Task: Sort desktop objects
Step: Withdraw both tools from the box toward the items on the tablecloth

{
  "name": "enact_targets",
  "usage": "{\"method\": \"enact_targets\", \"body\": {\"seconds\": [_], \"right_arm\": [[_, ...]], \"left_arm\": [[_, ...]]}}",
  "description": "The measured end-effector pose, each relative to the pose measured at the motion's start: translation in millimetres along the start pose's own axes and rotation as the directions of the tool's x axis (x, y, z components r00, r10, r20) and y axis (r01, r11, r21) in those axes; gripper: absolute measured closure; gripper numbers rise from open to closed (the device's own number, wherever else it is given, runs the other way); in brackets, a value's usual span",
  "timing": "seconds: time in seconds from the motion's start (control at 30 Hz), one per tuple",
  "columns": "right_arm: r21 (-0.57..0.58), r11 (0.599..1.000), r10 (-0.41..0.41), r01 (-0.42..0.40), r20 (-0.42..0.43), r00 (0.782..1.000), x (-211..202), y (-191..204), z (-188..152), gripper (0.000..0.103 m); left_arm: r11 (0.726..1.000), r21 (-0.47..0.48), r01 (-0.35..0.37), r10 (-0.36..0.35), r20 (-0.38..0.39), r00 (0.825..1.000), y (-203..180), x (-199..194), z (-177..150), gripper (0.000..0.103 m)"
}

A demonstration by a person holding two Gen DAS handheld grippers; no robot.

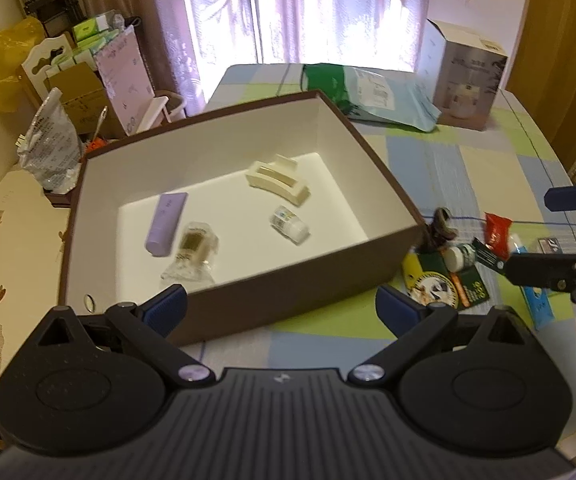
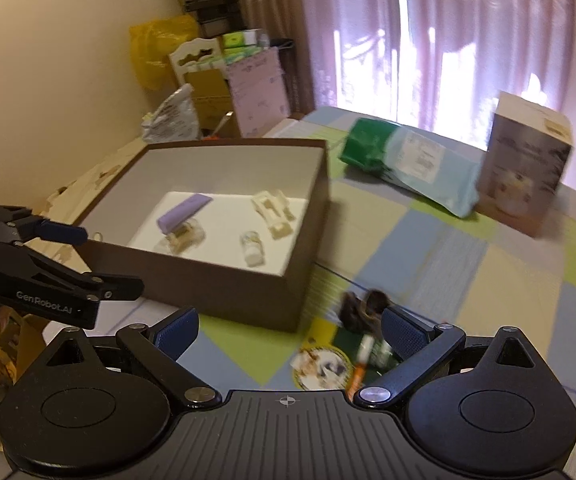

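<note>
Brown-walled box [image 1: 319,276] stands on the checked tablecloth [image 1: 467,176] and already holds a purple tube [image 1: 166,224], a cream clip [image 1: 278,182], a small vial [image 1: 289,224] and a clear bottle [image 1: 194,254]. Unsorted items lie in a cluster just beside the box's near right corner: a dark hair clip [image 2: 363,310], a white jar [image 1: 459,258], a red sachet [image 1: 497,232] and flat packets. Right gripper [image 2: 289,334] is released, jaws spread and empty, with the hair clip just ahead of its right finger [image 2: 405,336]; the cluster lies forward and slightly right of it. Left gripper [image 1: 282,308] is likewise spread and empty, facing the box wall, with the cluster off to its right. Judgement: the right gripper is nearer and better aligned for the next pick. The clip's long axis cannot be determined owing to blur.
</note>
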State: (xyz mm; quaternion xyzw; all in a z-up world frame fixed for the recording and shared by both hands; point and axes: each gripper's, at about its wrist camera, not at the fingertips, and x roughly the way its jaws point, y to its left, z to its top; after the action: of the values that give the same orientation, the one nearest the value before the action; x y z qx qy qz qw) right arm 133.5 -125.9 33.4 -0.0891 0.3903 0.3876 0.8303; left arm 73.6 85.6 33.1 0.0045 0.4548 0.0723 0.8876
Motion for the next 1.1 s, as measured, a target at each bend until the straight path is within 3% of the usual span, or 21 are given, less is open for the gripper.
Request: {"method": "enact_targets", "body": {"seconds": [0.6, 1.1], "right_arm": [[0.219, 0.959, -0.165, 0.178, -0.077, 0.983, -41, -70, -69, 0.001], [0.317, 0.905, -0.245, 0.283, -0.154, 0.957, -44, -125, -99, 0.001]], "left_arm": [[0.989, 0.087, 0.122, -0.118, -0.057, 0.991, -57, 18, -20, 0.004], [0.96, 0.181, 0.215, -0.199, -0.102, 0.975, -112, 51, -15, 0.009]]}}
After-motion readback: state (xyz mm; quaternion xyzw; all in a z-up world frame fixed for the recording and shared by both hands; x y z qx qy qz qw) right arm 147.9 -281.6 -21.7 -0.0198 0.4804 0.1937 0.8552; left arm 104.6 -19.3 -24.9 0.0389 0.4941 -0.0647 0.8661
